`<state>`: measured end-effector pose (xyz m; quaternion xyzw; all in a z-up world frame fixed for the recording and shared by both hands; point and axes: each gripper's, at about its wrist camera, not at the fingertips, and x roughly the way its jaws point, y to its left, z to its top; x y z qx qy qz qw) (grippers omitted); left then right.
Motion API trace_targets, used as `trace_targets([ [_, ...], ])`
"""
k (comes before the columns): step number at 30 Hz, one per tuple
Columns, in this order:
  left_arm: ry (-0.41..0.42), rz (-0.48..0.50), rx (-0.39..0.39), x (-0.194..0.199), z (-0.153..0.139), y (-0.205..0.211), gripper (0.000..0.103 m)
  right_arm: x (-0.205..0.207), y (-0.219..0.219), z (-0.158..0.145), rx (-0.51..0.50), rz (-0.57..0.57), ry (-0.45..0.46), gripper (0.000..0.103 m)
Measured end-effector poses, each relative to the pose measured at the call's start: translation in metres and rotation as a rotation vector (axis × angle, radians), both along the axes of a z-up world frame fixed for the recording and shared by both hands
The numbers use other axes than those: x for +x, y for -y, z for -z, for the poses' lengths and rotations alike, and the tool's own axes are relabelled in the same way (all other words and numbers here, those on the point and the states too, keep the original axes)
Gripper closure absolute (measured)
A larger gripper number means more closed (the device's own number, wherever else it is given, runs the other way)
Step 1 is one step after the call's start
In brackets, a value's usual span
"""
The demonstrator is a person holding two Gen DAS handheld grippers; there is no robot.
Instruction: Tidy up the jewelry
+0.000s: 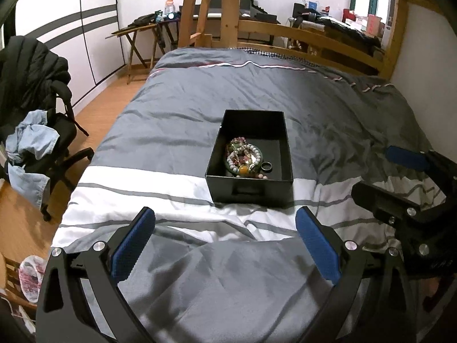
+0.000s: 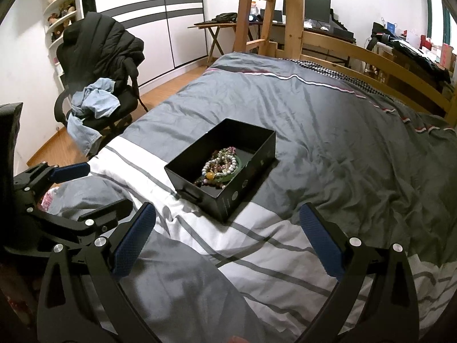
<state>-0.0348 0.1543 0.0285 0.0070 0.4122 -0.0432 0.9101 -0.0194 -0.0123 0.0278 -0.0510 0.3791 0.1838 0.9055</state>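
Observation:
A black open box point(image 1: 281, 143) point(image 2: 257, 154) sits on the grey and white striped duvet point(image 1: 182, 131) point(image 2: 342, 131) in the middle of the bed. Inside lies a heap of bead bracelets point(image 1: 242, 155) point(image 2: 221, 163), with a green bangle and a dark ring point(image 1: 267, 166) beside them. My left gripper point(image 1: 225, 240) hovers open just in front of the box, nothing between its blue pads. My right gripper point(image 2: 228, 237) is open too, near the box's front right corner, and empty. Each gripper shows at the edge of the other's view.
A black office chair point(image 2: 97, 65) draped with a dark jacket and light blue cloth stands left of the bed on the wooden floor. A wooden bed frame and ladder point(image 1: 205, 8) rise behind. Folding tables and a cluttered desk line the far wall.

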Motion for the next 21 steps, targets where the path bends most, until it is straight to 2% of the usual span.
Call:
trace_targets([
  [6, -0.014, -0.004, 0.021, 0.001, 0.002, 0.001, 0.006, -0.001, 0.005, 0.000, 0.023, 0.013, -0.003, 0.004],
  [11, 0.006, 0.021, -0.035, -0.003, 0.000, -0.005, 0.006, 0.000, 0.015, -0.003, 0.047, 0.031, 0.008, 0.004],
  [13, 0.008, 0.016, -0.030, -0.003, 0.000, -0.005, 0.006, 0.001, 0.020, -0.005, 0.061, 0.032, 0.013, 0.004],
  [17, 0.000, -0.033, -0.008, -0.002, 0.002, -0.008, 0.006, 0.000, 0.025, -0.007, 0.076, -0.001, 0.028, 0.004],
  [21, -0.019, -0.019, -0.016, 0.000, 0.003, -0.010, 0.006, 0.000, 0.025, -0.004, 0.061, -0.046, 0.016, 0.004],
])
